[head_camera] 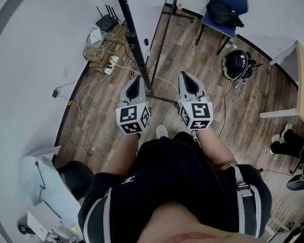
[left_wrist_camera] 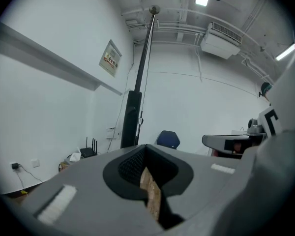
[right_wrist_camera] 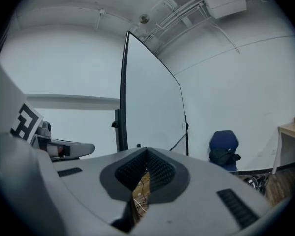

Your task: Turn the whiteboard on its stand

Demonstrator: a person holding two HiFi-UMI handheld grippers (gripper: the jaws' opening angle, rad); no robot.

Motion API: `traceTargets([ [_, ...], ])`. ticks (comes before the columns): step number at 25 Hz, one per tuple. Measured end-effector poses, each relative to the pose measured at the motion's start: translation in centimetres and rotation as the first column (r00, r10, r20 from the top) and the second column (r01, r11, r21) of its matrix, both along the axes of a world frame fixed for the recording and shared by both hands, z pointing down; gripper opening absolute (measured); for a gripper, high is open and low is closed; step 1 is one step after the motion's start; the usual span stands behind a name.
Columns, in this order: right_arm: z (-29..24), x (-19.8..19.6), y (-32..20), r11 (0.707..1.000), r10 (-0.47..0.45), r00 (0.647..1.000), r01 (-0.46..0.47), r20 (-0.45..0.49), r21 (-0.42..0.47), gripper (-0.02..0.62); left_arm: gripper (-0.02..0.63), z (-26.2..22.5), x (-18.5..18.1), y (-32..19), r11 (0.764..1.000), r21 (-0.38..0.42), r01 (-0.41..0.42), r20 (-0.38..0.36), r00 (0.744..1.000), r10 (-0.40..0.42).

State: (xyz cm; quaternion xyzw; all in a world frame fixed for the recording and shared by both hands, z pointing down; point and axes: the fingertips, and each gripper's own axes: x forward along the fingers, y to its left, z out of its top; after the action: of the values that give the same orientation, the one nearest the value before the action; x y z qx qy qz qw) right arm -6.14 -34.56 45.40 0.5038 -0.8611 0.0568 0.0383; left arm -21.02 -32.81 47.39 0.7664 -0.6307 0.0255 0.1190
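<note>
Both left gripper [head_camera: 135, 80] and right gripper [head_camera: 185, 76] are closed, empty; nudging the whiteboard [right_wrist_camera: 152, 107] could slip, perhaps rocking its stand [head_camera: 133, 42].

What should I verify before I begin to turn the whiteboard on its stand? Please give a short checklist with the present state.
1. Tools empty: left tool and right tool have jaws together, nothing held: ok.
2. Contact with the whiteboard: neither tool touches it: not ok.
3. Floor by the stand: white cables lie close: not ok.
4. Chair out of the swing: cannot tell.
5. Pivot lock released: cannot tell.
</note>
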Motion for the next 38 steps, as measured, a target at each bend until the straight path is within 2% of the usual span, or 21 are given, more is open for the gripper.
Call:
traceTargets([
  [7, 0.6, -0.2, -1.3, 0.998, -0.048, 0.999, 0.048, 0.002, -0.031, 0.005, 0.009, -0.3, -0.1, -0.9, 0.999, -0.006, 0.04, 0.015, 0.999, -0.04],
  [14, -1.4, -1.0, -3.6, 0.993, -0.119, 0.993, 0.119, -0.025, 0.022, 0.005, 0.009, -1.1, -0.9, -2.8, 0.995, -0.004, 0.1, 0.043, 0.994, -0.099],
  [18, -1.5, -0.7, -4.3, 0.99, -0.141, 0.99, 0.141, -0.002, 0.01, 0.005, 0.009, -2.0, -1.1, -3.5, 0.988, 0.05, 0.148, 0.092, 0.984, -0.152],
  [20, -1.3, -0.4, -4.3, 0.989, -0.151, 0.989, 0.151, -0.009, 0.01, 0.005, 0.009, -2.5, -0.8, -3.9, 0.986, 0.089, 0.142, 0.094, 0.984, -0.15],
  [22, -1.0, 0.0, -4.5, 0.988, -0.155, 0.988, 0.156, -0.014, 0.005, 0.005, 0.204, -2.7, -0.4, -4.8, 0.989, 0.099, 0.112, 0.089, 0.989, -0.121],
  [25, -0.6, 0.9, -5.0, 0.988, -0.154, 0.988, 0.154, -0.016, -0.01, 0.005, 0.215, -2.1, -0.9, -6.1, 0.99, 0.07, 0.124, 0.066, 0.989, -0.129],
  [29, -1.1, 2.3, -5.9, 0.989, -0.147, 0.989, 0.147, -0.013, 0.005, 0.005, 0.215, -1.4, -2.1, -7.8, 0.985, 0.038, 0.166, -0.009, 0.986, -0.166],
  [31, -1.0, 2.9, -6.3, 0.989, -0.147, 0.989, 0.147, -0.008, 0.0, 0.005, 0.215, -1.3, -2.7, -8.5, 0.983, 0.033, 0.183, 0.005, 0.983, -0.183],
  [35, -0.4, 3.8, -6.9, 0.987, -0.153, 0.988, 0.154, 0.021, -0.039, 0.005, 0.215, -0.7, -3.1, -9.6, 0.98, 0.022, 0.199, 0.09, 0.976, -0.2],
  [38, -0.3, 4.7, -7.5, 0.987, -0.153, 0.988, 0.154, 0.027, -0.042, 0.005, 0.215, -0.4, -3.4, -10.7, 0.977, 0.018, 0.214, 0.104, 0.971, -0.215],
])
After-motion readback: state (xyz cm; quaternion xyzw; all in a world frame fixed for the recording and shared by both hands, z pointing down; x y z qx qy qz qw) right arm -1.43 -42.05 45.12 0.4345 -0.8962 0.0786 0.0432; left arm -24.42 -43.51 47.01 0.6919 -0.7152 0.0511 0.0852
